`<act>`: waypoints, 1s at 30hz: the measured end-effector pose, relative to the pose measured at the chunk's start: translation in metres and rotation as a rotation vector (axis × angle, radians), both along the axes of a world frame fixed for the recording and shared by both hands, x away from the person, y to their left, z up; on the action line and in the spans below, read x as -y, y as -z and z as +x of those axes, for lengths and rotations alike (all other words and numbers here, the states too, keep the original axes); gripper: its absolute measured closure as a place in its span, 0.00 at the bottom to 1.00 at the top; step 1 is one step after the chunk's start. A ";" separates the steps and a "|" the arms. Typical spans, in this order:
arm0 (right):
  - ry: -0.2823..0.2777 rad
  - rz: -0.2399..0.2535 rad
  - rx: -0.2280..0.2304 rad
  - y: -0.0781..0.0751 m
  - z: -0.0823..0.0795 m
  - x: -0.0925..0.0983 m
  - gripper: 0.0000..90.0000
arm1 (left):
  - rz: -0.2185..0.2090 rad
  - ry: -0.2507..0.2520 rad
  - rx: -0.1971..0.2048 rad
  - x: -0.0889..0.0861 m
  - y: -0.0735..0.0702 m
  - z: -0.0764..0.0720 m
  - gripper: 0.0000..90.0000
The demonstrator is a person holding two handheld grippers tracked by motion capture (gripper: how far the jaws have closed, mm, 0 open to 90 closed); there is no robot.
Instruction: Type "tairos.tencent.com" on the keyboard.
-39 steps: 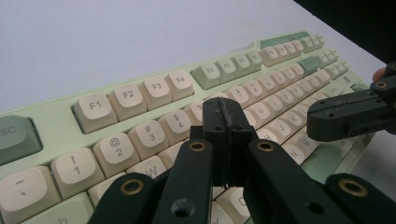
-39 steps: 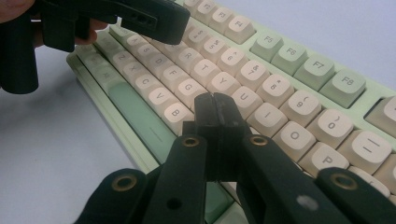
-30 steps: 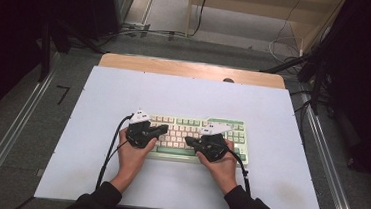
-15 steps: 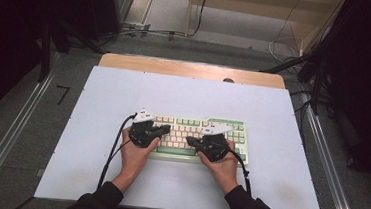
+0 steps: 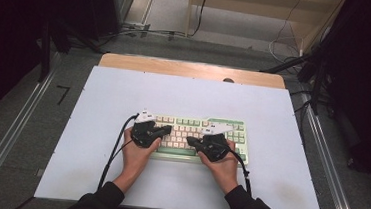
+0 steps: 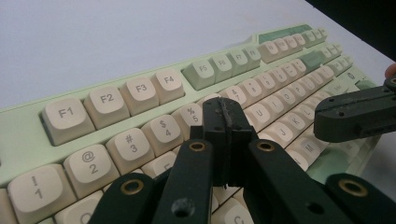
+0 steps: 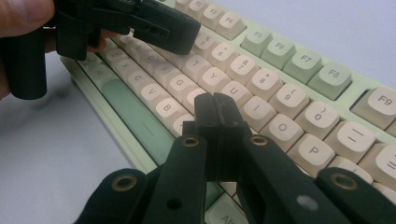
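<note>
A pale green keyboard (image 5: 236, 130) with cream keys lies on the white table top (image 5: 184, 94), towards its front. My left gripper (image 5: 168, 129) hovers over the keyboard's left half, its jaws shut with nothing between them. In the left gripper view the keyboard (image 6: 140, 88) runs across and the closed left gripper (image 6: 223, 109) sits just above the number row near the 5 and 6 keys. My right gripper (image 5: 190, 141) is over the middle of the keyboard, also shut and empty. In the right gripper view the closed right gripper (image 7: 215, 103) hangs above the letter keys of the keyboard (image 7: 299, 65), by the green space bar (image 7: 135, 116).
The white top rests on a wooden table whose far edge (image 5: 191, 69) shows behind it. Metal rails (image 5: 10, 136) run along both sides on the grey floor. Dark equipment and cables (image 5: 144, 30) stand beyond the table. Black cables (image 5: 114, 154) trail from both grippers towards the person.
</note>
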State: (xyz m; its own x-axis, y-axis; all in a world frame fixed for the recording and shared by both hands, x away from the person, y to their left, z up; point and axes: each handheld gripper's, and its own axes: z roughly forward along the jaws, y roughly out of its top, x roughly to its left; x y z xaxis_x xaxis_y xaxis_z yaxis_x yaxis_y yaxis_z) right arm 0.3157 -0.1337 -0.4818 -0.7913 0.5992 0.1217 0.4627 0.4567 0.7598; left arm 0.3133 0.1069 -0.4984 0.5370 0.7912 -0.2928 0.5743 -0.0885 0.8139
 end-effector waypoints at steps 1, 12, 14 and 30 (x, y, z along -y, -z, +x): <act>0.000 0.000 0.002 0.000 0.000 0.000 0.98 | 0.000 -0.001 0.001 0.001 0.000 0.000 1.00; 0.000 0.002 0.001 0.000 0.000 0.000 0.98 | 0.014 0.013 0.003 0.008 0.001 0.002 1.00; 0.001 0.003 0.001 0.000 0.000 0.001 0.98 | 0.014 0.010 0.002 0.008 0.002 0.002 1.00; 0.002 0.003 0.002 -0.001 0.000 0.001 0.98 | 0.058 0.023 0.002 0.013 0.001 0.003 1.00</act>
State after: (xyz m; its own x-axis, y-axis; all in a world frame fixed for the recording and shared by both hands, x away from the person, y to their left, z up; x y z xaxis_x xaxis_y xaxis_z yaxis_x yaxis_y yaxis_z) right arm 0.3154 -0.1344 -0.4810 -0.7906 0.6001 0.1220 0.4619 0.4535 0.7623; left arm 0.3162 0.0940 -0.4990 0.5558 0.7943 -0.2453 0.5695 -0.1488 0.8084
